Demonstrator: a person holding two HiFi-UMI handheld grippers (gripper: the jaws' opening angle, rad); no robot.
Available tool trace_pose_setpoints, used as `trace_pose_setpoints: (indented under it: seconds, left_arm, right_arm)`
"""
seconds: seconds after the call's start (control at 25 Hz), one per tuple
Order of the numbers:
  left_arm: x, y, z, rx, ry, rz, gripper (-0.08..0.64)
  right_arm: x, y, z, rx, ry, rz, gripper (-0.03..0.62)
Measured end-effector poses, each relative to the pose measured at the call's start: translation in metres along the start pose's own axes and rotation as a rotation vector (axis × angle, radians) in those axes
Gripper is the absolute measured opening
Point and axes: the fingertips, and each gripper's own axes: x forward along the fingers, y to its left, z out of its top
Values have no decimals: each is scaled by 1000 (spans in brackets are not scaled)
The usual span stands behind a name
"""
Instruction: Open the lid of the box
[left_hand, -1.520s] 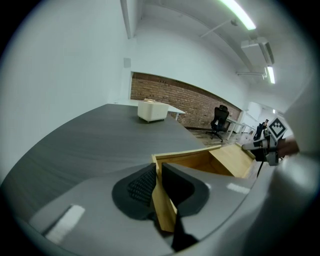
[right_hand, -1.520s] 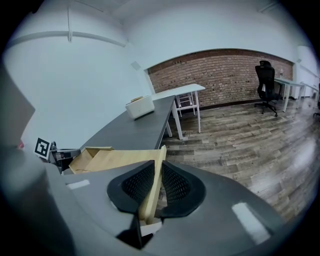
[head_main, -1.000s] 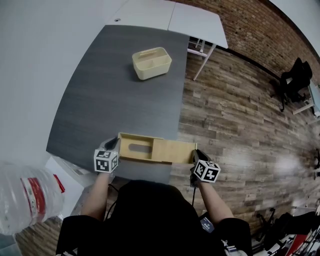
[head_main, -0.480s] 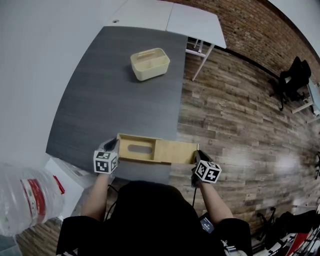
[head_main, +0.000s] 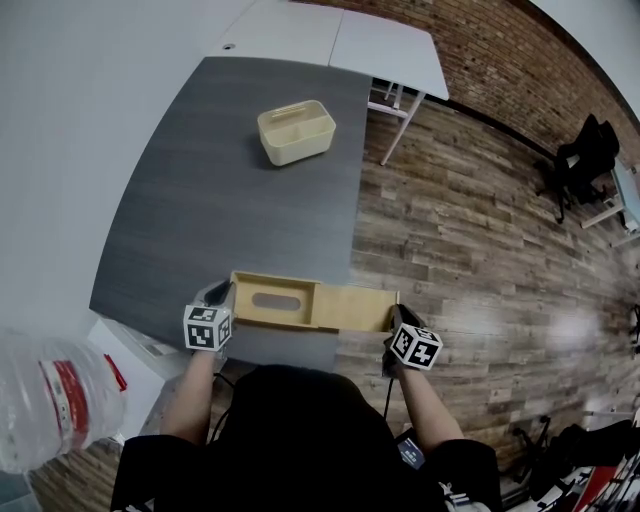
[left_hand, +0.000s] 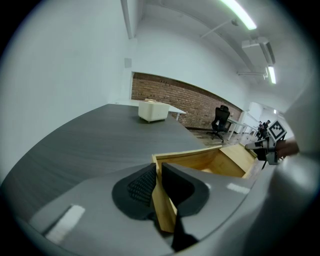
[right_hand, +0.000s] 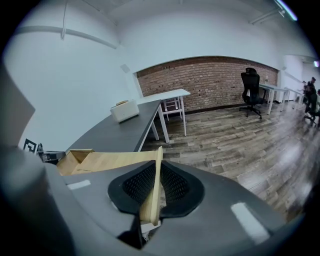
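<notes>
Two grippers, both clamped on wood: L gripper pinches the left end wall of the wooden box, R gripper pinches the outer end of the sliding lid. Box sits at the near edge of the dark grey table. Lid is drawn partway out to the right, overhanging the table edge, w/ box interior exposed. Cream caddy stands well apart, toward the far end.

The person wore a black top with short sleeves. Each handheld gripper carried a white cube printed with black square markers: the left gripper toward seven o'clock in the head view, the right gripper toward five. Their bodies were smooth grey with white rectangular marks and black, mesh-textured pads. A thin black cable trailed back.
</notes>
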Motion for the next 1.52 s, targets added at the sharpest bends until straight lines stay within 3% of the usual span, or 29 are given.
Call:
trace_pose_setpoints:
  seconds: [0.48,0.64,0.8,0.88,1.0,1.12,1.24,1.4,1.52]
  left_arm:
    - [-1,1,0,-7,-11,14,35]
    - [-1,2,0,-5,-12,26,34]
    - [-2,3,1,-4,-22,52,37]
    - [-13,4,10,-20,-77,91,54]
    - [-48,-1,43,-69,-261,123,54]
    - [-82,-24,64,-110,-416,71,54]
    - [-104,-56,68,-118,-497,-22,48]
    - [-120,-85,62,-88,-526,-152,0]
    - [-127,-99,55,-95,-533,-230,0]
  right_arm:
    - [2,3,-1,-14,-8,22,43]
    - [1,7,2,-26,-18,57,73]
    - [-5,11,9,-66,-58,69,150]
    - [-15,13,17,-112,-110,63,163]
    - [-34,25,36,-194,-220,90,158]
    - [-52,44,48,-263,-315,153,145]
    - [-68,63,54,-274,-383,211,113]
    - [-91,96,46,-347,-431,271,20]
    - [-109,110,36,-396,-448,280,3]
